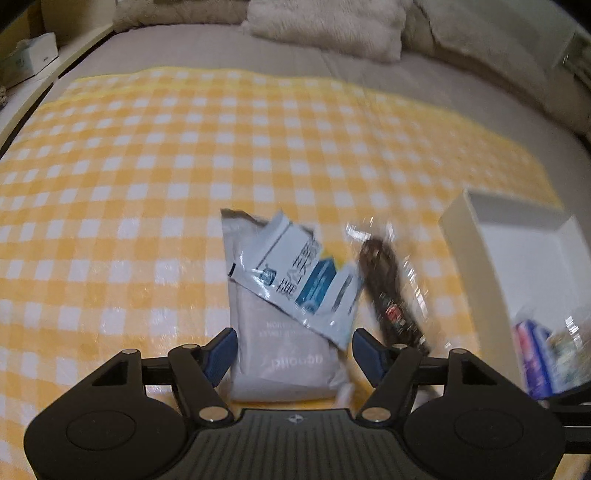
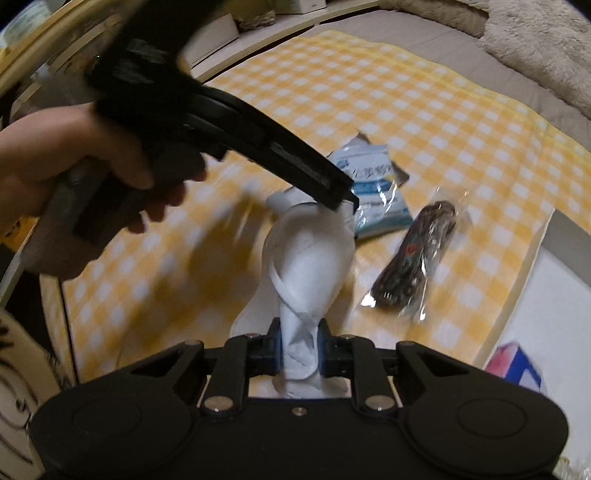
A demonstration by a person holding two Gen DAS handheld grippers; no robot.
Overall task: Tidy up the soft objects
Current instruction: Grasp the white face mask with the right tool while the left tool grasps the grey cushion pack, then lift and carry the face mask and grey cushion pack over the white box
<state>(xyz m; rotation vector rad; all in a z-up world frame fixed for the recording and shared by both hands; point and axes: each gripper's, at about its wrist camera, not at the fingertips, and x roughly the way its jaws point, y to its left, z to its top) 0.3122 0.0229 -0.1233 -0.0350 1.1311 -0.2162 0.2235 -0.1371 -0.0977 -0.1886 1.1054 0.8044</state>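
Note:
On the yellow checked cloth (image 1: pixel 147 184) lies a grey pouch (image 1: pixel 280 354) with a white and blue packet (image 1: pixel 306 280) slanting across it. Beside them is a brown item in clear wrap (image 1: pixel 391 291). My left gripper (image 1: pixel 293 349) is open, its blue pads either side of the pouch, with a gap at the right pad. In the right wrist view my right gripper (image 2: pixel 299 347) is shut on a white face mask (image 2: pixel 310 258) with straps, held above the cloth. The packet (image 2: pixel 373 188) and the wrapped brown item (image 2: pixel 413 254) lie beyond it.
A white box (image 1: pixel 461 229) stands at the right edge of the cloth with colourful packs (image 1: pixel 535 354) inside. A hand (image 2: pixel 74 158) holds the left gripper across the right wrist view. Fluffy pillows (image 1: pixel 332 26) lie at the far end of the bed; a shelf edge runs along the left.

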